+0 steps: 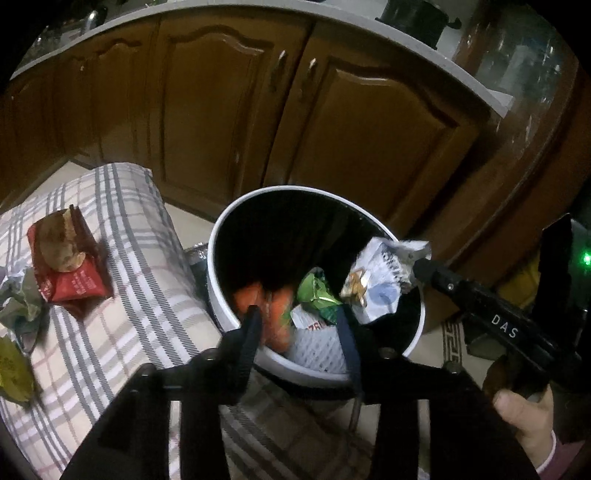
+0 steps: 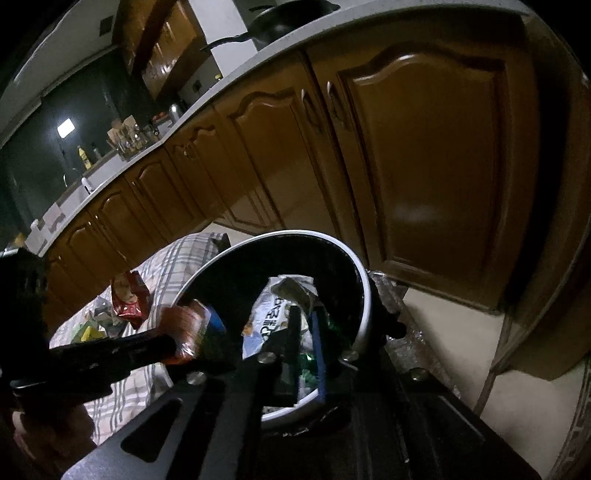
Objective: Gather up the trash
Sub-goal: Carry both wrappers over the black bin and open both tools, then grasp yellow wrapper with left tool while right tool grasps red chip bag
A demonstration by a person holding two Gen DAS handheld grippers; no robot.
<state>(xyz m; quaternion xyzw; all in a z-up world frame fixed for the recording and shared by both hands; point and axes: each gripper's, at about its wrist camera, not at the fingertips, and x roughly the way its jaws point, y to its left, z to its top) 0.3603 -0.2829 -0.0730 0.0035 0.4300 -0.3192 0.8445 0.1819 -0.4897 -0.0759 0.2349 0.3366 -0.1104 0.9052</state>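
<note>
A white trash bin [image 1: 218, 280] with a dark inside stands on the floor beside a checked cloth [image 1: 140, 295]. My left gripper [image 1: 301, 321] is open over the bin's near rim, with an orange wrapper [image 1: 280, 314] loose between its fingers. My right gripper [image 2: 304, 314] is shut on a crumpled white and blue wrapper [image 2: 269, 317] above the bin [image 2: 364, 314]; it also shows in the left wrist view [image 1: 380, 284]. A green wrapper [image 1: 314, 291] lies inside the bin. A red snack packet [image 1: 70, 258] lies on the cloth.
Brown cabinet doors [image 1: 229, 122] stand right behind the bin under a grey counter [image 1: 332, 11]. Crumpled grey paper [image 1: 22, 302] and a yellow wrapper [image 1: 14, 369] lie on the cloth's left side. A patterned rug edge [image 1: 452, 343] lies to the right.
</note>
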